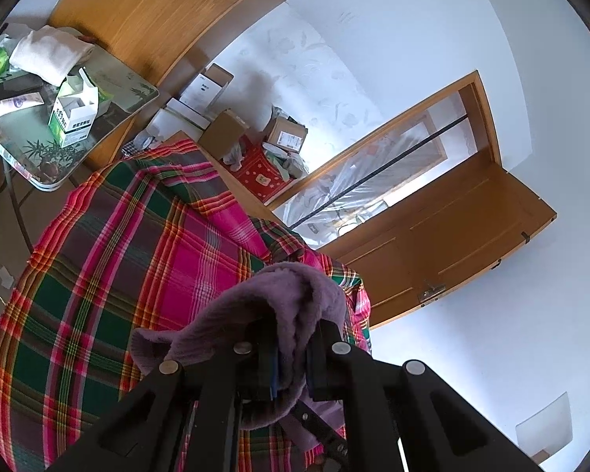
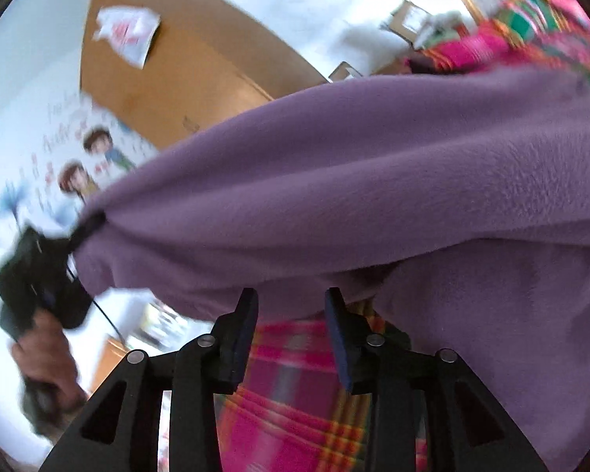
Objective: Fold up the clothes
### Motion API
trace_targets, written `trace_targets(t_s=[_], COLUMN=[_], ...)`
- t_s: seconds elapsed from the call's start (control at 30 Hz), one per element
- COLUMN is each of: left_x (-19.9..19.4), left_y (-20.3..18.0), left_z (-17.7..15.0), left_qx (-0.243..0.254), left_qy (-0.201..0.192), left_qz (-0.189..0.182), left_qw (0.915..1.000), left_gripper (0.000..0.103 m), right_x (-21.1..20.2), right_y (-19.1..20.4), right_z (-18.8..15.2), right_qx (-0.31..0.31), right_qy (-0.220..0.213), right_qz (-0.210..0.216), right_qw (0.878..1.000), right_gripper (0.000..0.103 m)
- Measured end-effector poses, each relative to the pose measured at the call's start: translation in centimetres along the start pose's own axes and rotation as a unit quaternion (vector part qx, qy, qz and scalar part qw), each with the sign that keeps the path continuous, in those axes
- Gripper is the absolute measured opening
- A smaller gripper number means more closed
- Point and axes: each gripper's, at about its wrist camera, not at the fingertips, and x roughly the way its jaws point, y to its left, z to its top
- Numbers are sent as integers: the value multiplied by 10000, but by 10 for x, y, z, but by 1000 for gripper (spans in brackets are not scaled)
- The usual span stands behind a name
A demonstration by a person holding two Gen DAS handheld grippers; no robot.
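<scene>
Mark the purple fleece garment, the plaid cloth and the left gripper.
Purple fleece garment [image 2: 373, 181]: right wrist view, broad stretched middle.
Pink-and-green plaid cloth [image 1: 110, 244]: left wrist view, flat spread area.
Left gripper [image 1: 291, 358]: left wrist view, between its fingers.

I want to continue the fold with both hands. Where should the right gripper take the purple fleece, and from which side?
Probably the lower edge of the purple fleece, hanging just beyond the open right gripper. Come from below, one finger each side of that hem: it hangs free above the plaid cloth, stretched from the corner that the left gripper pinches.
</scene>
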Motion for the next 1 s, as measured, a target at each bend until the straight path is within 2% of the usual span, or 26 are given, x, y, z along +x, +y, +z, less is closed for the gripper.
trace_targets(t_s=[0.1,0.47,0.5,0.57,0.6,0.63,0.73,1.0], left_x=[0,-1,-2,-2,-3,-3,-4,-6], left_y=[1,7,8,10,11,12,15,22], left_z=[0,0,0,0,1,1,1,-2], left_qx=[5,-28,-31,-39,-41,-49,-80,-121], left_qy=[9,55,60,72,72,71,73,127], left_qz=[5,-7,-3,7,17,28,64,140], left_qw=[10000,10000,10000,10000,10000,10000,9999,9997], left_gripper=[9,9,9,9,9,9,9,9], right_x=[-3,-6,-8,-13,-15,-18,-28,-63], right_y=[-14,-32,-31,-28,-28,-28,-23,1], right_z=[3,3,3,2,3,3,0,-15], right_qx=[543,1254,1261,1201,1202,1211,1148,757], right_qy=[-154,-450,-494,-560,-573,-577,-591,-707], right_qz=[352,224,237,217,195,179,153,86], right_qw=[9978,9908,9905,9909,9909,9908,9915,9946], right_gripper=[37,37,35,18,15,7,3,3])
